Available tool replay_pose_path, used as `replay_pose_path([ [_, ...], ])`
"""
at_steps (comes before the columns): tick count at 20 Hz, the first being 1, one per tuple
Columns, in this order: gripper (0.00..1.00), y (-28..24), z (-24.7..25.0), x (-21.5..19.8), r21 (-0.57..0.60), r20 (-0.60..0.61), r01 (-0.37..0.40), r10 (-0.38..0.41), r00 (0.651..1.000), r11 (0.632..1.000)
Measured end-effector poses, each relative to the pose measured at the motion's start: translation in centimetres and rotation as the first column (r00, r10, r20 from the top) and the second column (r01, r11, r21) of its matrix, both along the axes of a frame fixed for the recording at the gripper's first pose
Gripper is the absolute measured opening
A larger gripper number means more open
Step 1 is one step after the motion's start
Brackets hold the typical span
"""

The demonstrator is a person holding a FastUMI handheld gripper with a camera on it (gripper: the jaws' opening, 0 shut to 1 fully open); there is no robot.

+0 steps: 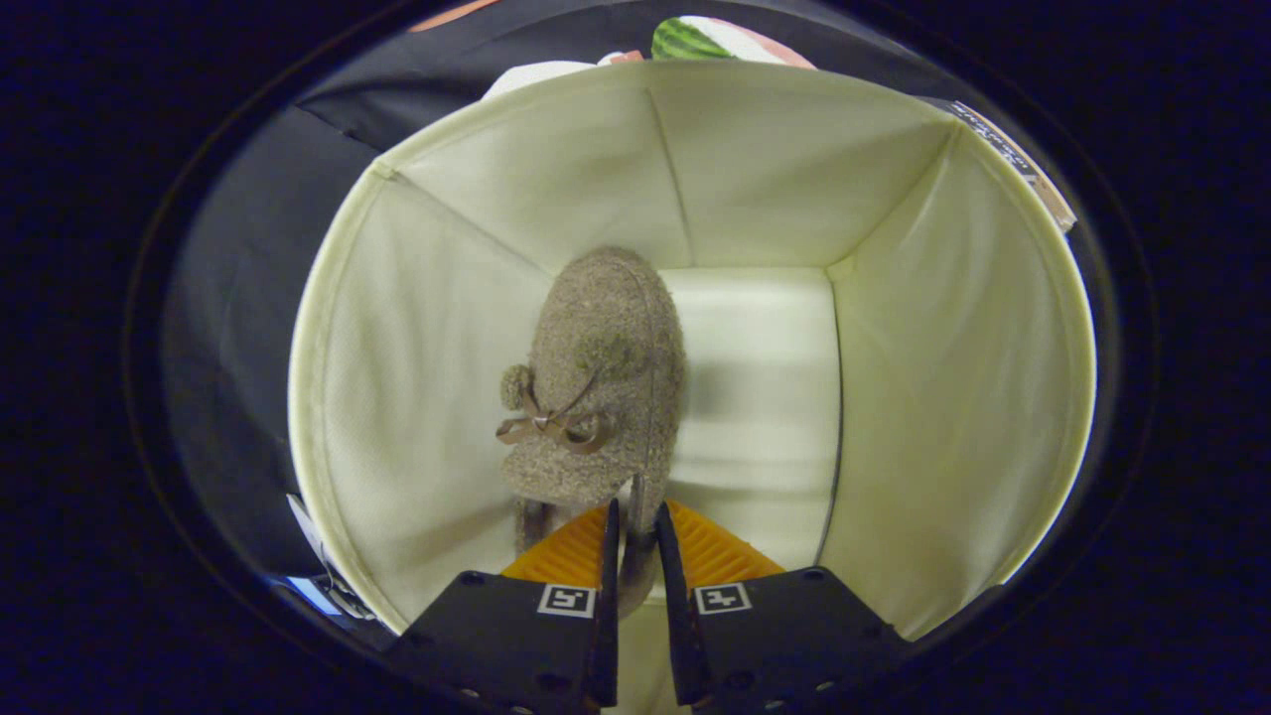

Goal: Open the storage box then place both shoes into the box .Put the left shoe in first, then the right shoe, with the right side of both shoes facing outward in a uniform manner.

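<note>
Fingers of the gripper [635,541] are pressing together on the heel rim of a fuzzy grey-brown felt shoe with a small pom-pom and a thin brown ribbon bow [601,387], so the gripper is clamped on the shoe, not standing apart. A thin strip of the shoe's edge is showing in the narrow gap between the two fingers, which suggests the grip is taking only the collar at the back; that would be letting the toe hang forward and down, away from the fingers.

The shoe is hanging inside an open, pale cream fabric storage box with soft stitched walls [953,377], its toe pointing towards the far wall and the box's floor. It is sitting towards one side wall, leaving the floor beside it bare. Judging from the task, that free strip is probably being kept for the second shoe, so this would be the first of the pair going in. Whether the sole is already touching the floor is hard to tell.

Holding by the heel is keeping the fingers above the rim while the shoe is reaching deep. Letting go too early could tip the soft shoe onto its side and spoil the uniform facing.
</note>
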State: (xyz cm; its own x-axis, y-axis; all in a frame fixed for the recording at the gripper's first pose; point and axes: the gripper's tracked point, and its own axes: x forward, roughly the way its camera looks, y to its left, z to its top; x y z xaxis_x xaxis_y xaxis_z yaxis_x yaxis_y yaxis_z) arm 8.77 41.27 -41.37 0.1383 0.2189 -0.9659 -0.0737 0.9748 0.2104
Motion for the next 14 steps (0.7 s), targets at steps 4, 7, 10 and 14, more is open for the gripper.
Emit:
replay_pose_path([
  [4, 0.69, -0.8, 4.6, -1.1, 0.065, 0.033, -0.072, 0.070, 0.997, 0.995],
  [7, 0.84, -1.7, 8.9, -2.0, 0.124, 0.087, -0.138, 0.128, 0.988, 0.983],
  [10, 0.96, -4.1, 12.5, -2.8, 0.129, 0.147, -0.207, 0.188, 0.971, 0.970],
  [14, 0.96, -8.7, 15.3, -3.1, 0.160, 0.184, -0.216, 0.186, 0.965, 0.963],
])
